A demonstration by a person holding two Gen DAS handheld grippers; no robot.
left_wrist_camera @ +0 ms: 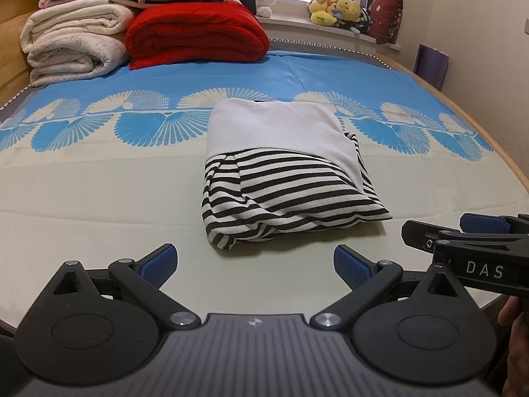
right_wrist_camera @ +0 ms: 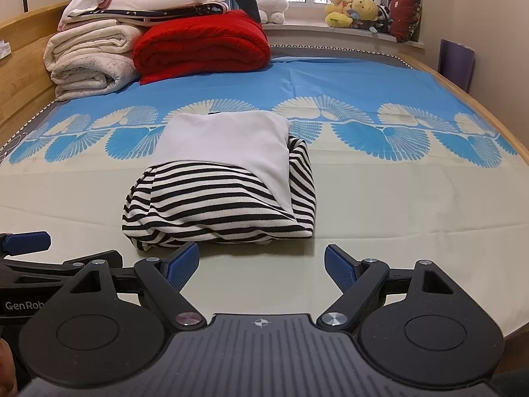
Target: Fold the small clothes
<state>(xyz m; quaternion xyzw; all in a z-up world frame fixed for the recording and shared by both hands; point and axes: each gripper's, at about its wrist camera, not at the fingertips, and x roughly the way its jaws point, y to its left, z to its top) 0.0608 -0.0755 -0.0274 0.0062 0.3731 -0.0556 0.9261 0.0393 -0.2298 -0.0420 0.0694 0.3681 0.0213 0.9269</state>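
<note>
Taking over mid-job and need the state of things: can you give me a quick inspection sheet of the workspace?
Surface: cream bed sheet with blue fan-pattern band, flat.
Job's things: folded black-and-white striped garment with white panel, lying in front of both tools.
Clutter: stacked cream blankets, red quilt, at the far end.
Grippers: left tool open, empty; right tool open, empty.
Cables: nothing seen.
Surroundings: plush toys on windowsill, wooden bed frame.

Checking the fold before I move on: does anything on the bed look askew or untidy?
Slightly. The striped garment is folded, but its white panel lies slanted, and the near left corner bunches loosely. Both claws, left and right, are open and clear of it.
</note>
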